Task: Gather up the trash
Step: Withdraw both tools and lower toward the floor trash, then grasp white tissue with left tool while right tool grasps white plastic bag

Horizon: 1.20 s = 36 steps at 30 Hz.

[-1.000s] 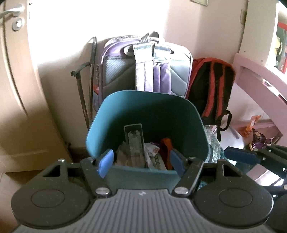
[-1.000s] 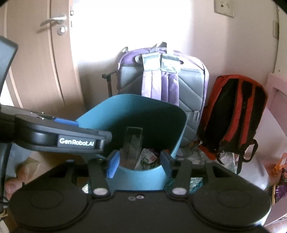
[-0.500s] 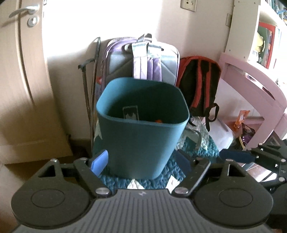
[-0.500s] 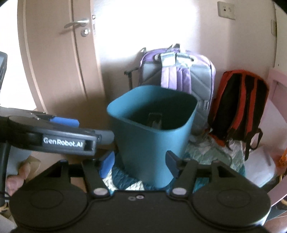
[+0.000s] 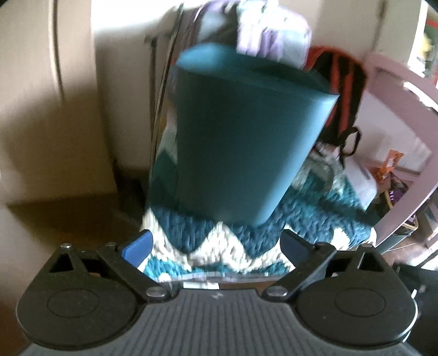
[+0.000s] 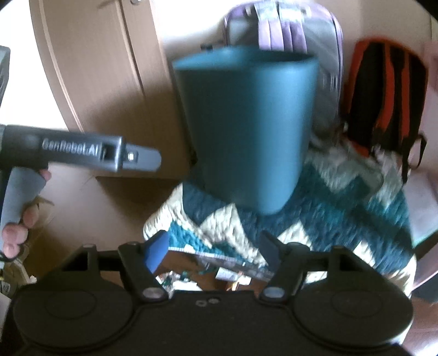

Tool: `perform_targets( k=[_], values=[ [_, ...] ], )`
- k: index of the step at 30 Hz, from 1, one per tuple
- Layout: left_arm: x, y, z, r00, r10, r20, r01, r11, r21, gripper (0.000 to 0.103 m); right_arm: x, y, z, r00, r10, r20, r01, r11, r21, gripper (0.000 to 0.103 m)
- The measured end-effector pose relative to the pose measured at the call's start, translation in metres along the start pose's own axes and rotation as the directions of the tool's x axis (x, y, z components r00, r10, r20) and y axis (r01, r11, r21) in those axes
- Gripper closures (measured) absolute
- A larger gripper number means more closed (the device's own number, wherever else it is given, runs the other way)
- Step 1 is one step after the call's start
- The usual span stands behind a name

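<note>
A teal trash bin [image 5: 241,137] stands upright on a teal-and-white zigzag rug [image 5: 219,246]; it also shows in the right wrist view [image 6: 246,131]. Its inside is hidden from this low angle. My left gripper [image 5: 216,245] is open and empty, low over the rug in front of the bin. My right gripper [image 6: 213,247] is open and empty, also in front of the bin. The left gripper's body [image 6: 82,150] shows at the left of the right wrist view. Some paper scraps [image 6: 227,273] lie on the floor by the rug's near edge. Both views are blurred.
A purple-grey backpack [image 6: 287,24] and a red-black backpack [image 6: 383,90] lean on the wall behind the bin. A wooden door [image 6: 90,68] is at left. A pink shelf unit [image 5: 405,95] stands at right with small items [image 5: 388,169] on the floor.
Both grippers have pulled back and dropped low. The bin's inside and the trash in it were visible a second ago and are now hidden behind its wall.
</note>
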State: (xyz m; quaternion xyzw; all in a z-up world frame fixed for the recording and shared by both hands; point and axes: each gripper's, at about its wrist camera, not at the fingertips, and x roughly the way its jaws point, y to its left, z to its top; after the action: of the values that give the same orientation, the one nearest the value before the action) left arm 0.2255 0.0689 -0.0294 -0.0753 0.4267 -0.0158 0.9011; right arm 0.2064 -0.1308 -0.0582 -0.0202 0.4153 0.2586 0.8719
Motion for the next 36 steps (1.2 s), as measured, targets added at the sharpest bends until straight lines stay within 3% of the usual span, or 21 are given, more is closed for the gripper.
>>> perform_targets(
  k=[6,11,16,21,23,26,28,30,32,34,36],
  values=[
    [0.079,0.012,-0.050,0.986,0.033,-0.163,-0.033,0.999,0.001,0.003,0.076,-0.016,-0.066,0.988,0.026,-0.149,-0.021,0.999,0.032,0.030],
    [0.148,0.018,-0.095,0.951,0.052,-0.305,-0.043,0.998,0.036,0.003,0.127,-0.020,-0.110,0.964,0.012,-0.266,-0.009,1.000,0.013,0.030],
    [0.216,0.024,-0.136,0.897,0.048,-0.439,-0.020,0.998,0.067,0.003,0.192,-0.026,-0.162,0.903,0.029,-0.428,-0.015,0.999,0.035,0.030],
    [0.280,0.031,-0.170,0.831,0.085,-0.550,-0.027,0.993,0.113,0.003,0.242,-0.018,-0.201,0.817,0.057,-0.574,-0.074,0.997,-0.006,0.030],
    [0.301,0.034,-0.179,0.814,0.107,-0.570,-0.021,0.988,0.156,0.003,0.261,-0.013,-0.217,0.787,0.052,-0.615,-0.099,0.994,-0.042,0.030],
    [0.328,0.035,-0.192,0.805,0.164,-0.570,0.003,0.960,0.279,0.003,0.285,-0.006,-0.243,0.739,0.040,-0.673,-0.145,0.984,-0.100,0.030],
    [0.346,0.039,-0.203,0.789,0.186,-0.585,0.023,0.943,0.331,0.004,0.299,-0.002,-0.260,0.708,0.024,-0.706,-0.171,0.976,-0.138,0.030],
    [0.362,0.041,-0.217,0.771,0.237,-0.591,0.030,0.914,0.405,0.004,0.310,0.000,-0.276,0.676,0.008,-0.737,-0.194,0.967,-0.167,0.030],
    [0.375,0.040,-0.233,0.764,0.261,-0.590,0.061,0.881,0.468,0.004,0.319,-0.001,-0.288,0.651,-0.001,-0.759,-0.214,0.959,-0.185,0.031],
    [0.383,0.036,-0.247,0.769,0.285,-0.572,0.086,0.841,0.535,0.004,0.328,0.000,-0.299,0.633,-0.016,-0.774,-0.226,0.953,-0.204,0.031],
    [0.390,0.029,-0.264,0.787,0.308,-0.534,0.118,0.775,0.621,0.004,0.334,0.003,-0.310,0.620,-0.027,-0.784,-0.250,0.940,-0.231,0.031]
  ],
)
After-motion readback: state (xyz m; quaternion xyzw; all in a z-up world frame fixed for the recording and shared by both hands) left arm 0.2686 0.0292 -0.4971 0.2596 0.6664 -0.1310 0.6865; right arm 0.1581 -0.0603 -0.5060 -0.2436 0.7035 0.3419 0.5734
